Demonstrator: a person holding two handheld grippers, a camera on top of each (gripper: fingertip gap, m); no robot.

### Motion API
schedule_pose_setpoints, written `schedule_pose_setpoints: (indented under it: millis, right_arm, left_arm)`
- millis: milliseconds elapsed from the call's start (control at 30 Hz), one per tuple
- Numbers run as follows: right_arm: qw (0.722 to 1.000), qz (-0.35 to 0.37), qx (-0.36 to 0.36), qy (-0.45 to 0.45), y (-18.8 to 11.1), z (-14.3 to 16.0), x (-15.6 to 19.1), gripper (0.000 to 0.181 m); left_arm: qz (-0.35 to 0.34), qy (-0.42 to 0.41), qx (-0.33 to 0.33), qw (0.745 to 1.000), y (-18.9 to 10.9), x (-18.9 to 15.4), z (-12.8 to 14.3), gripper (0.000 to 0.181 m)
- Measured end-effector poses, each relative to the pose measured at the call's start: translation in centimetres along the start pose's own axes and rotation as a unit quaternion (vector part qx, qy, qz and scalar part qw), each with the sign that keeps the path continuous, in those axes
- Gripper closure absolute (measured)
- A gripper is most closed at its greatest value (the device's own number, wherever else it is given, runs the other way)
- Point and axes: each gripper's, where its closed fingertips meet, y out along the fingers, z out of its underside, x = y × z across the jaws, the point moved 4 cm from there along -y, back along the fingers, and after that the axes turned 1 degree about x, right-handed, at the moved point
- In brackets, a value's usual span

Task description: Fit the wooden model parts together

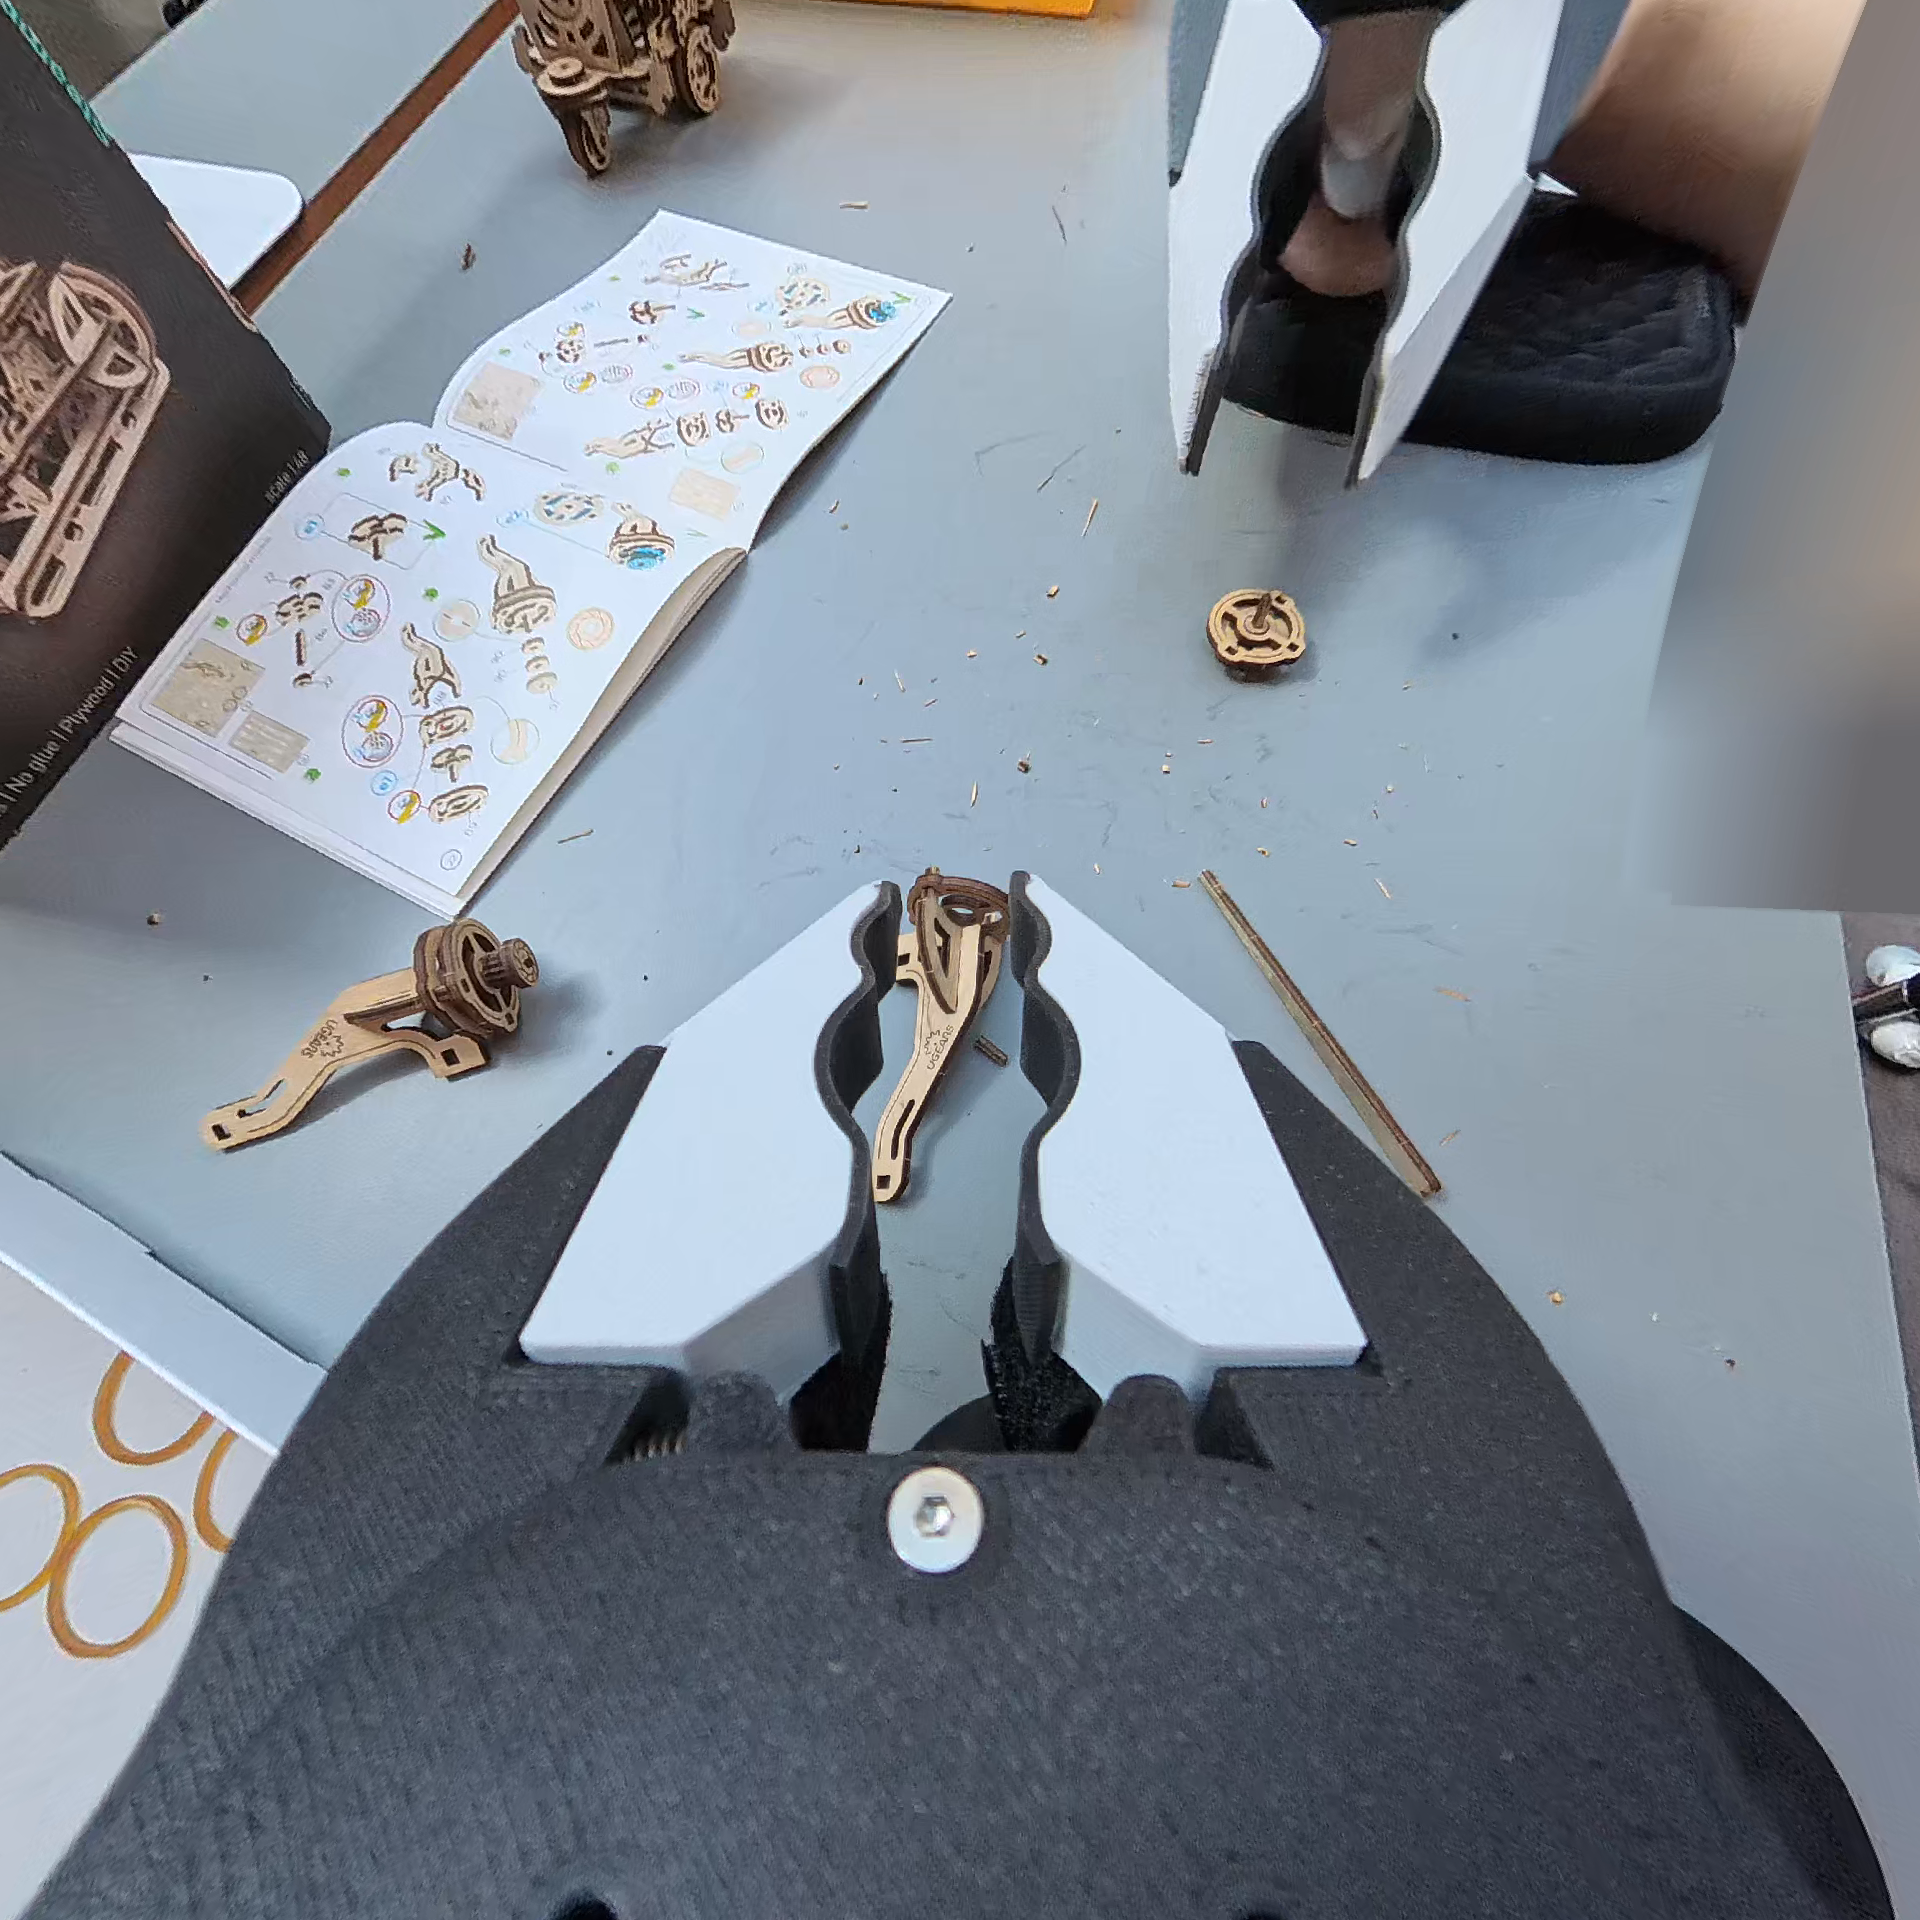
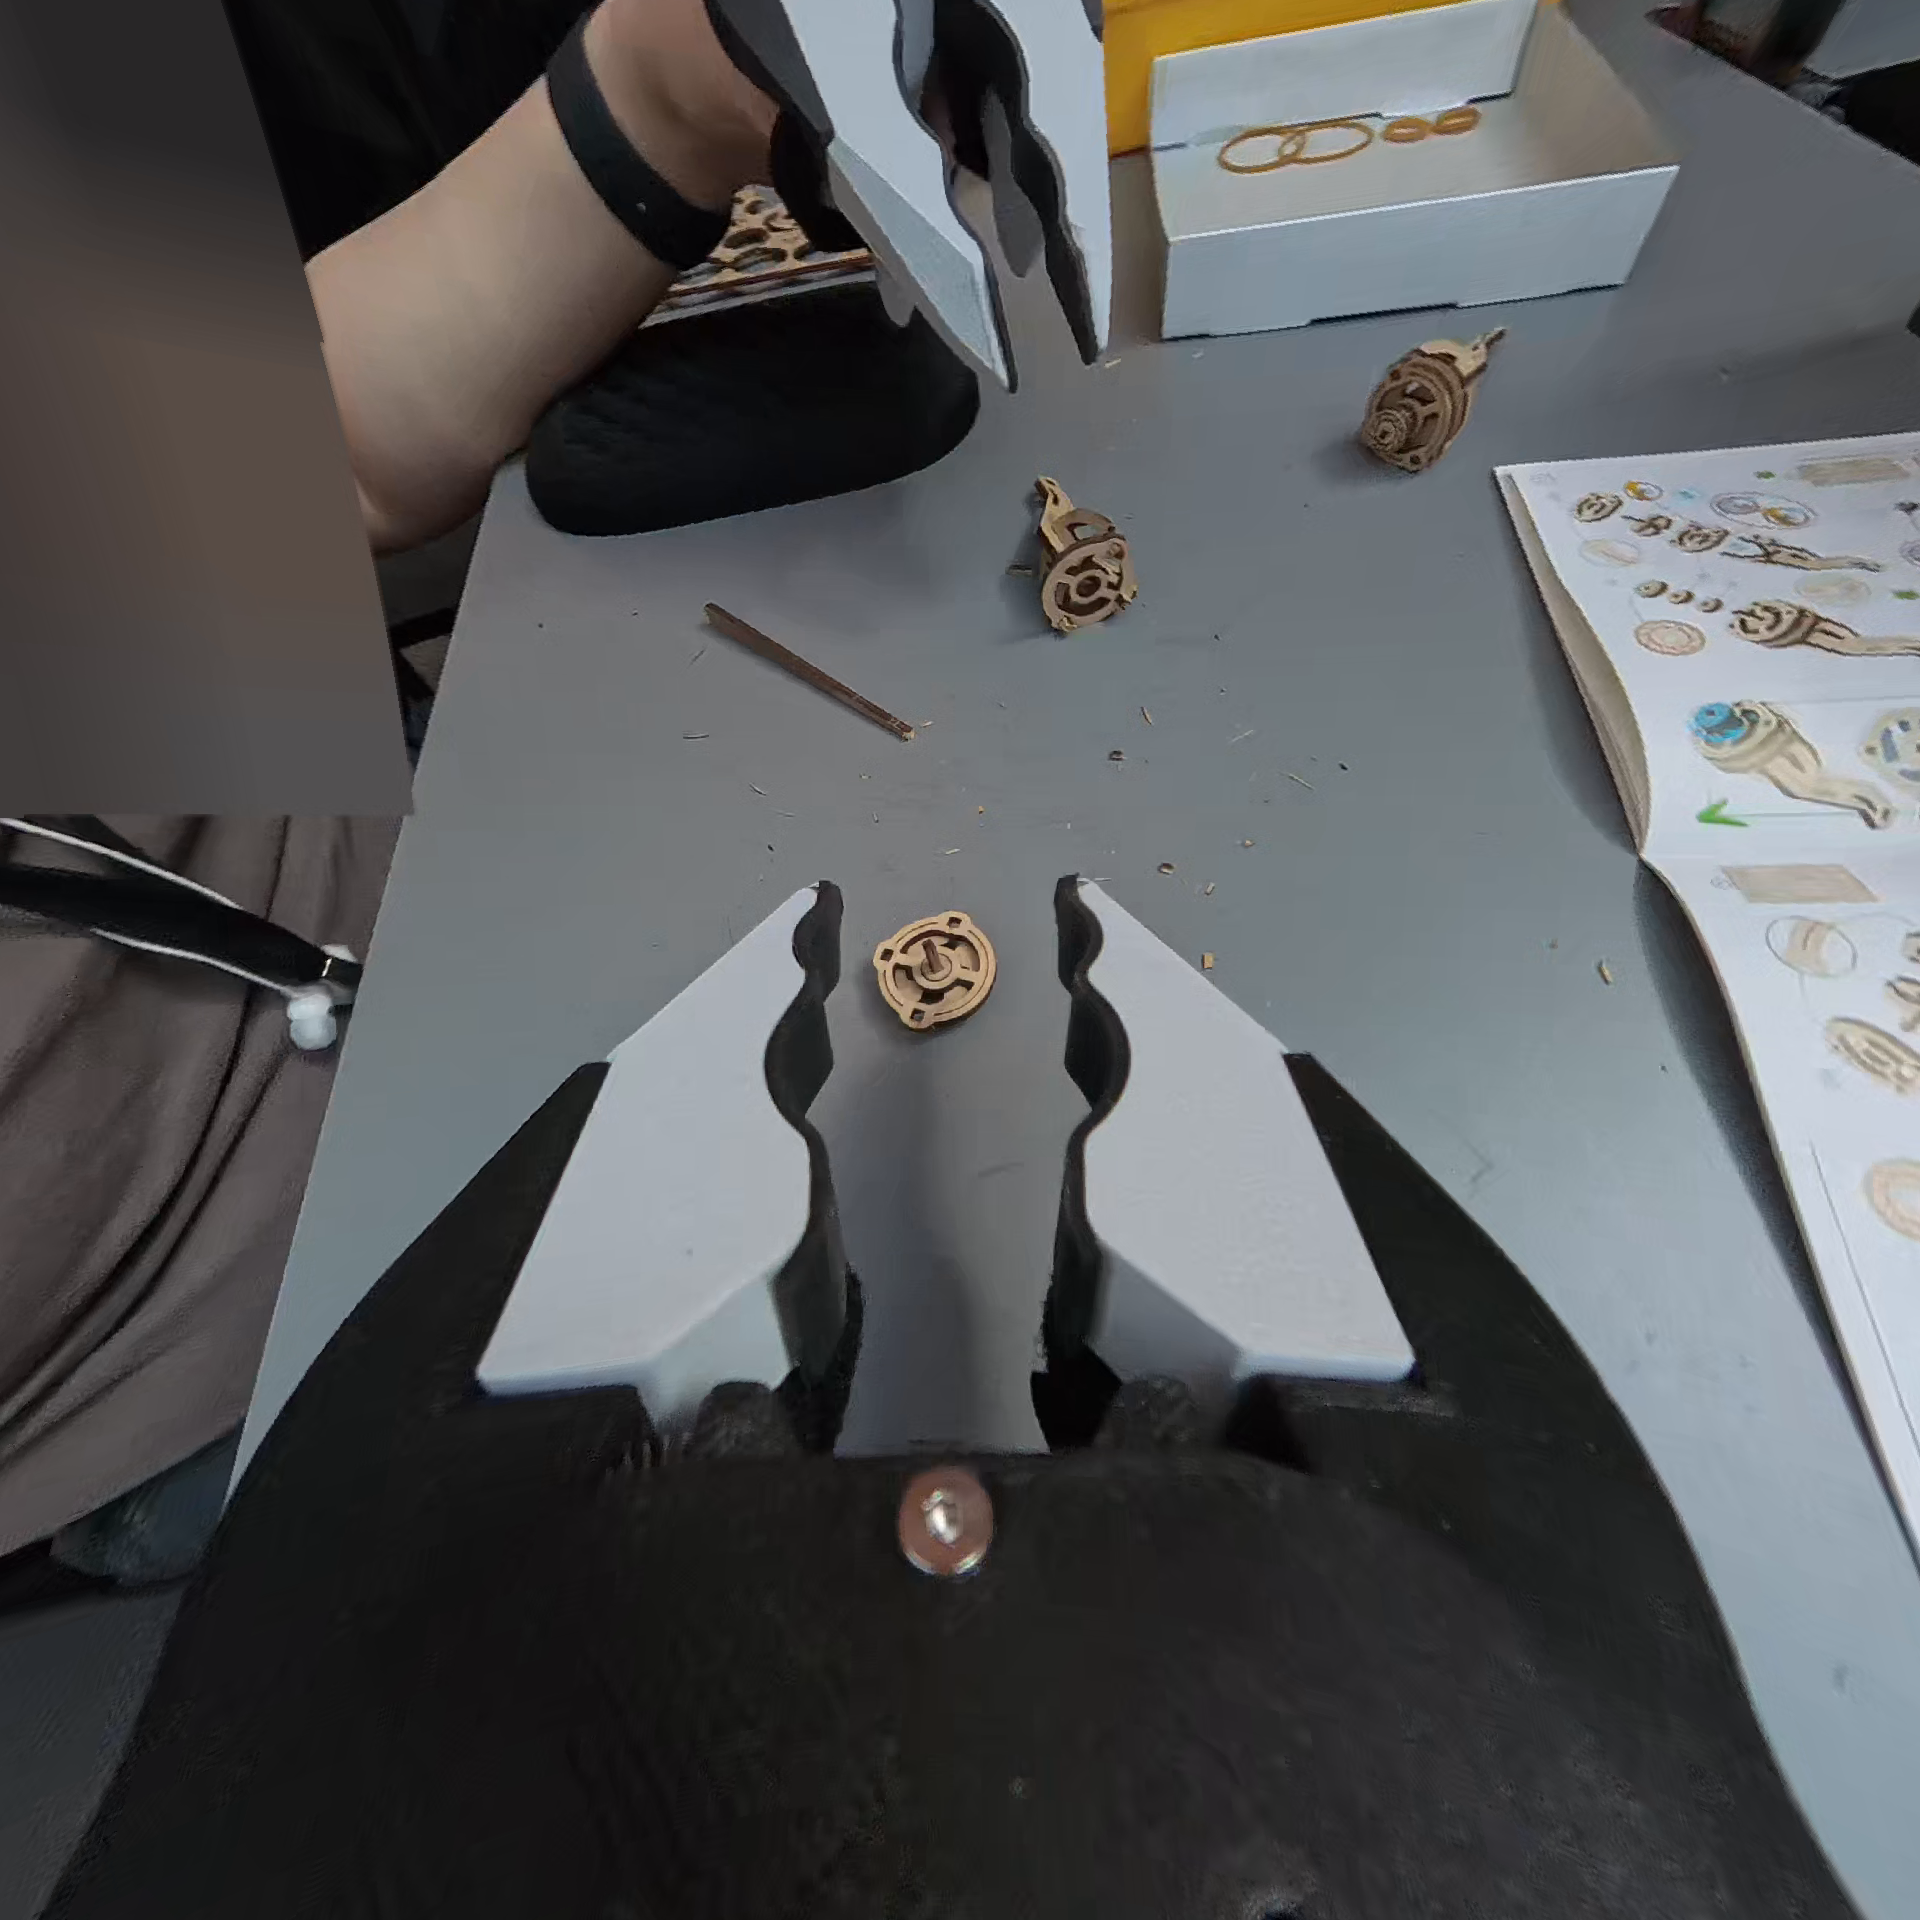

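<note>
Supporting every item, the grey table point(image 1: 1039, 675) carries the loose parts of the wooden model; an open instruction booklet point(image 1: 540, 540) lies flat on it, and a white box point(image 2: 1392, 239) holding tan rubber rings stands at the far edge in the right wrist view; the left gripper point(image 1: 954, 894) is raised above the table with its jaws partly open, and a lever arm with hub point(image 1: 940, 1023) lies on the surface beneath the gap, not visibly clamped; the right gripper point(image 2: 940, 894) has its jaws wide apart, straddling a round wooden disc point(image 2: 933, 971) with a centre peg, touching neither finger; a second lever arm with a gear point(image 1: 405, 1023) lies near the booklet; a thin wooden rod point(image 1: 1320, 1034) lies just beside the left gripper; wood splinters are scattered between the two grippers.
</note>
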Motion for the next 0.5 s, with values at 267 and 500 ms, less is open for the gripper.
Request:
schedule_pose_setpoints:
  millis: [267, 500]
  right_arm:
    - [0.979, 0.192, 0.073, -0.008, 1.3, 1.6, 1.5, 0.135]
    - [0.973, 0.187, 0.096, 0.099, 2.5, 1.8, 1.7, 0.129]
  left_arm:
    - [0.0, 0.001, -0.011, 1.0, 0.0, -0.2, -0.5, 0.163]
    - [-0.004, 0.004, -0.011, 1.0, 0.0, -0.2, -0.5, 0.164]
